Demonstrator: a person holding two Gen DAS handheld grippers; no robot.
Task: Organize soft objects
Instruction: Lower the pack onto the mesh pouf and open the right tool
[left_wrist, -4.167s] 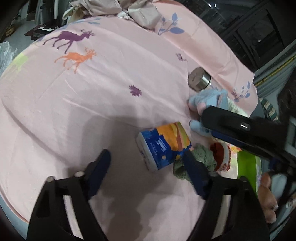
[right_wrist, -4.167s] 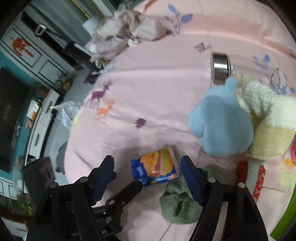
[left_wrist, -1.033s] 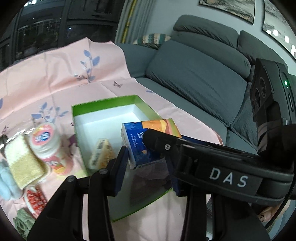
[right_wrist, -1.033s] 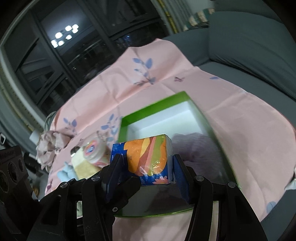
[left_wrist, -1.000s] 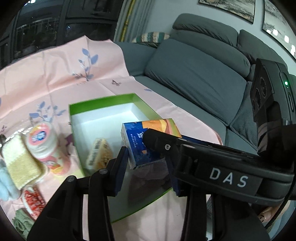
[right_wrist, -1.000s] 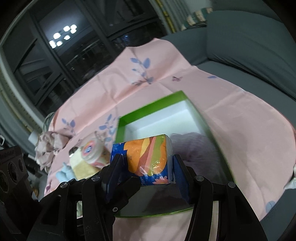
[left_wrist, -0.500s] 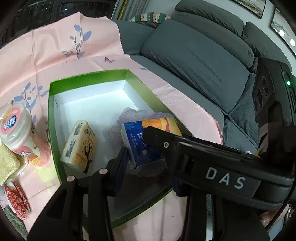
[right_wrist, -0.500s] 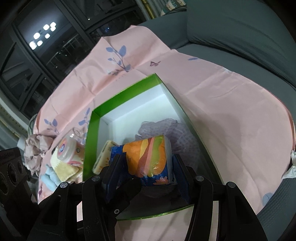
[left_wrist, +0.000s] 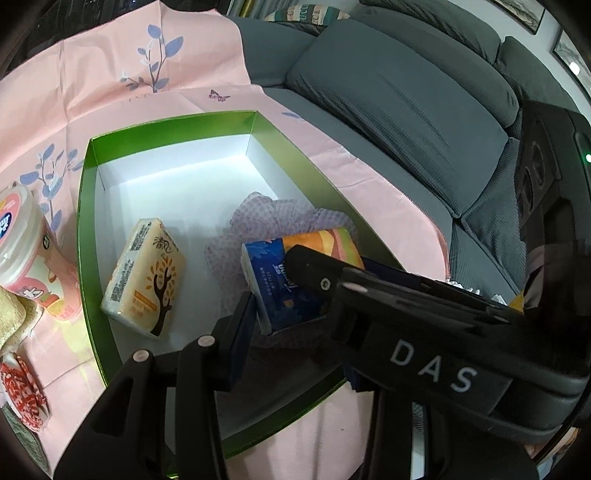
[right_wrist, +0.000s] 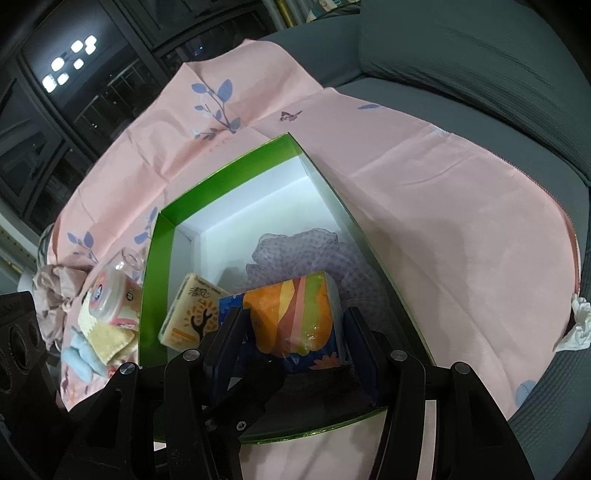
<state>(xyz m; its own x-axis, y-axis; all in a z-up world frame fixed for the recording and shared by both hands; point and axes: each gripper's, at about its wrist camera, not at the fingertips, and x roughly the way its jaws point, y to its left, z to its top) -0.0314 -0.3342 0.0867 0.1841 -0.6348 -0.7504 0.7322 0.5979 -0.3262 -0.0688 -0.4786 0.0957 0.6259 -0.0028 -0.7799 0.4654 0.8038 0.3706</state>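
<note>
Both grippers are shut on the same blue-and-orange tissue pack (left_wrist: 295, 280), which also shows in the right wrist view (right_wrist: 295, 317). My left gripper (left_wrist: 295, 314) and my right gripper (right_wrist: 291, 332) hold it low inside the green box (left_wrist: 83, 206), over a lilac mesh cloth (left_wrist: 266, 214). A cream tissue pack with a tree print (left_wrist: 147, 280) lies in the box to the left, seen also in the right wrist view (right_wrist: 192, 314). The right gripper's black body crosses the left wrist view and hides the pack's right side.
The box (right_wrist: 155, 258) sits on a pink printed sheet (right_wrist: 424, 221) over a grey sofa (left_wrist: 406, 96). Left of the box are a white-and-pink tub (left_wrist: 22, 240), a yellow cloth (right_wrist: 103, 336), a blue plush (right_wrist: 79, 356) and a red-patterned item (left_wrist: 22, 391).
Both grippers have carried the tissue pack from the sheet over to the box and lowered it in, down close to the lilac cloth.
</note>
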